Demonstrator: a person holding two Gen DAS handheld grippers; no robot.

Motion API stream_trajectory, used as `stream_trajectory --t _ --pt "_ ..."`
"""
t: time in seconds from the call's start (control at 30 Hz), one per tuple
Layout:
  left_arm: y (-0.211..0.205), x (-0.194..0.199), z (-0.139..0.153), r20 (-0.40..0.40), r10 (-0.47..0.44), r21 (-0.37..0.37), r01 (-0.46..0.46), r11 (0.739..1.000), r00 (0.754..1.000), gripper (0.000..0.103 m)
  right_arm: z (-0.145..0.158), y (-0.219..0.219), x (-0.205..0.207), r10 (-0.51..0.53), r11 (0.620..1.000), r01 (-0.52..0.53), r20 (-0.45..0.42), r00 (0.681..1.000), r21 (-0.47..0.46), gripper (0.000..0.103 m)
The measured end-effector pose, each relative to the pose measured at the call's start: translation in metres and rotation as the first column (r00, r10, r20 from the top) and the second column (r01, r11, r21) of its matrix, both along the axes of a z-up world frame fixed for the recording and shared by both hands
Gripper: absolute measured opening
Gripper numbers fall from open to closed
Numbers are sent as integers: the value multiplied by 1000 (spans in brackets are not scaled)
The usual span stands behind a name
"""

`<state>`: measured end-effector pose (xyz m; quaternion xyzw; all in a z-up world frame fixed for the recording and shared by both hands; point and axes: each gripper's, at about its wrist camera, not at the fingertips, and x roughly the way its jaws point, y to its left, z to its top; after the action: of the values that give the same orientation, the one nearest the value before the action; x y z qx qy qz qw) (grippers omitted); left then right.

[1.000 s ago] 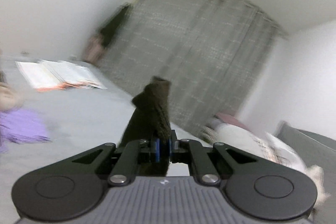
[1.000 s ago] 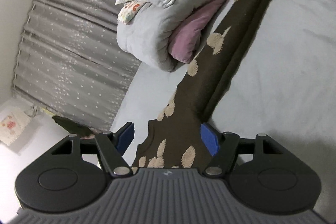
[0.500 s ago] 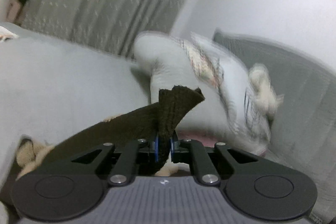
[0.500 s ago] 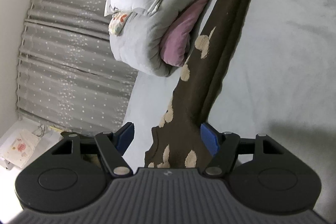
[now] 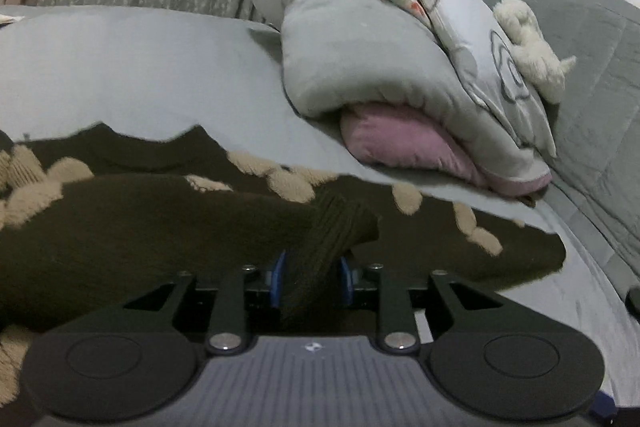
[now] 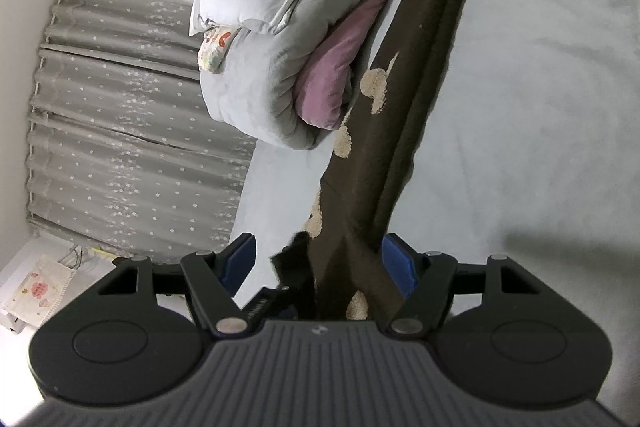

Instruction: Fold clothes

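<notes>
A dark brown sweater (image 5: 160,227) with beige fuzzy patches lies on the grey bed (image 5: 140,67). One sleeve is folded across its body. The ribbed cuff (image 5: 340,227) of that sleeve sits between the blue pads of my left gripper (image 5: 311,277), whose jaws stand slightly apart and no longer pinch it. In the right wrist view the sweater (image 6: 400,107) runs as a long strip away from me. My right gripper (image 6: 318,263) stands wide open low over its near end, with cloth between the fingers but not gripped.
A folded grey duvet (image 5: 360,47) with a pink lining and a white plush toy (image 5: 532,47) is piled just beyond the sweater, against the padded headboard (image 5: 600,87). Grey curtains (image 6: 120,147) hang behind. Bare bed sheet (image 6: 540,107) spreads to the right of the sweater.
My left gripper swung down from the air and laid the sleeve across the sweater's body, then its jaws parted. My right gripper stayed open over the sweater's end.
</notes>
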<state>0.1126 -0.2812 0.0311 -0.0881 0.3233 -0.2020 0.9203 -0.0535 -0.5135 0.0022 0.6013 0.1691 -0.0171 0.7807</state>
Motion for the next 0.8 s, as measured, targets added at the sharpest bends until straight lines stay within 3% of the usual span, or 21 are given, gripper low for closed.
stream_trajectory --t 0.1,0.3,0.4,0.5,0.57,0.63,0.8 --pt "4 -15 1 11 -49 -9 49 999 999 41 -1 1 1 0 1000 0 -6 1000 0 72" --pt "15 -32 15 30 -131 -117 134 984 991 60 0 3 2 4 1000 -4 -11 1000 -16 72" --pt "34 -33 23 46 -134 -43 136 990 990 63 -1 2 1 5 1000 -5 -17 1000 -23 72" --pt "70 -24 23 46 -4 155 -4 988 999 72 -1 2 1 5 999 -6 -22 1000 -33 72" --pt "106 -14 14 7 78 167 -78 983 997 81 0 5 3 8 999 -9 -22 1000 -46 72" --pt "142 -5 4 -31 159 183 -151 971 987 82 1 11 7 20 998 -21 -18 1000 -63 72" --pt "233 19 -20 -120 358 233 -324 917 926 82 2 28 18 54 992 -56 -19 998 -115 72"
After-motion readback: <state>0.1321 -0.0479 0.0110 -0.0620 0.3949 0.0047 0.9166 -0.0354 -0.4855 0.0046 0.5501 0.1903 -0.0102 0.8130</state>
